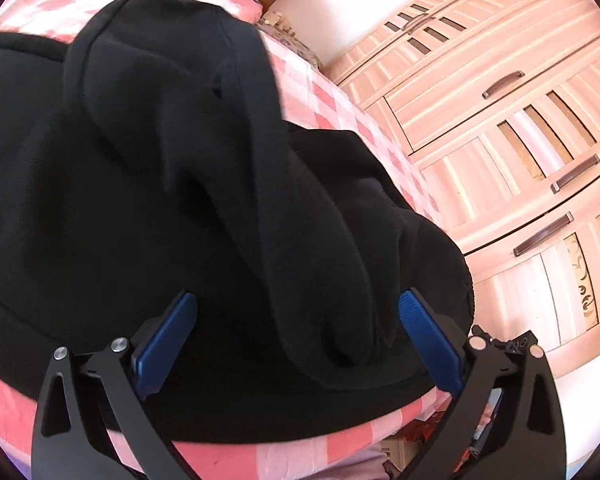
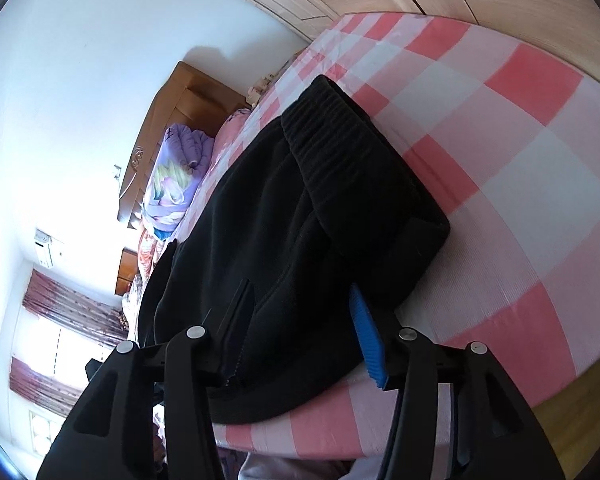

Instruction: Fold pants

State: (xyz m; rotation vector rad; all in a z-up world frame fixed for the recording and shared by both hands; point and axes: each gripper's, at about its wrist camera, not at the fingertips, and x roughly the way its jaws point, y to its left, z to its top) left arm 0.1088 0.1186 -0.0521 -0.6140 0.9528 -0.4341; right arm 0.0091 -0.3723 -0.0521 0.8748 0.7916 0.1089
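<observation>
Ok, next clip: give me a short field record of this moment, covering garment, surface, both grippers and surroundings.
garment: black pants, folded over, ribbed waistband on top
surface: bed with pink checked sheet
left gripper: open, jaws wide, fabric between them, pads not pressing
right gripper: open, astride the pants' near edge
surroundings: wooden wardrobe, purple bedding by the headboard
fold status: folded bundle lies near the bed's edge
</observation>
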